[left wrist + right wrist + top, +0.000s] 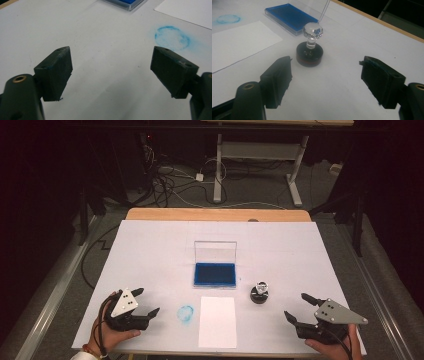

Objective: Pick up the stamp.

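Holding blue ink, open case [215, 274], stamp [259, 292] beside

High view: surface [150, 250] evenly lit from overhead, room beyond it dark, shadows faint. Image soft and grainy. Left hand-held gripper [112, 72] view: pads fairly sharp, blue ring smear [172, 37] ahead slightly blurred. Right hand-held gripper [325, 80] view: glare on stamp knob [312, 30] ahead; far edge soft.

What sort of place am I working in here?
Probably a lab or test bench: a white-covered table on a bare floor, loose cables behind it, and an adjustable desk frame beyond.
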